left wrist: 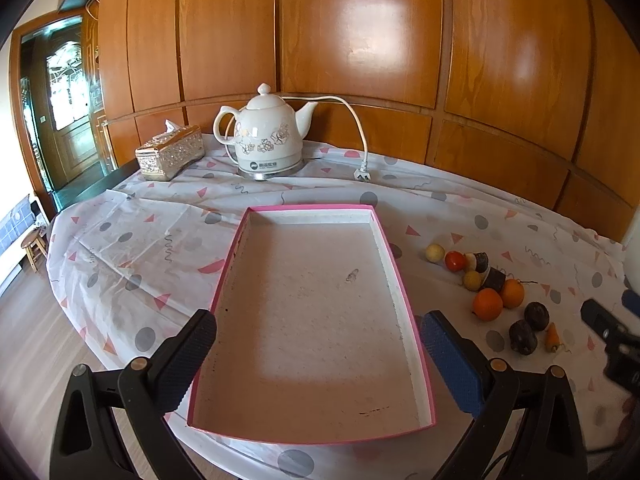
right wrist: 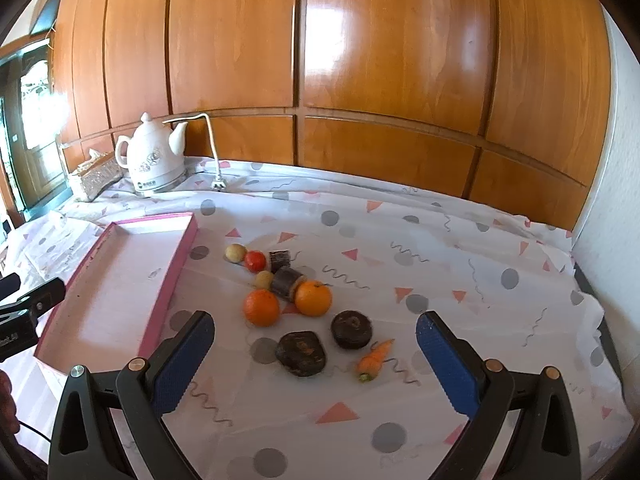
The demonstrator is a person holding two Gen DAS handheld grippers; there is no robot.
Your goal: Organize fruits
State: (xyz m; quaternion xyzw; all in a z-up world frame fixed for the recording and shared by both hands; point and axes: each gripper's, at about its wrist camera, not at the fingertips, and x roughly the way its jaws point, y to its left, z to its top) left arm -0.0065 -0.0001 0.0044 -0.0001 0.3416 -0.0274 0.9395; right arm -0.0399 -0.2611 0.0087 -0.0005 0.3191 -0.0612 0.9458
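Observation:
A shallow pink-edged tray [left wrist: 404, 304] lies empty on the patterned tablecloth; it also shows at the left of the right wrist view [right wrist: 176, 268]. My left gripper [left wrist: 318, 356] is open and empty over the tray's near half. To the tray's right lies a cluster of fruit: two oranges [right wrist: 262, 307] [right wrist: 314, 298], a red tomato [right wrist: 255, 261], two pale round fruits [right wrist: 235, 253], dark cut pieces [right wrist: 286, 280], two dark round fruits [right wrist: 301, 353] [right wrist: 352, 329] and a small carrot [right wrist: 374, 360]. My right gripper [right wrist: 314, 360] is open and empty, just short of the dark fruits.
A white electric kettle [left wrist: 266, 136] with a loose cord and plug [left wrist: 362, 176] stands at the back of the table, next to a gold tissue box [left wrist: 168, 152]. Wooden wall panels run behind. The table's left edge drops to the floor, with a stool [left wrist: 34, 246] below.

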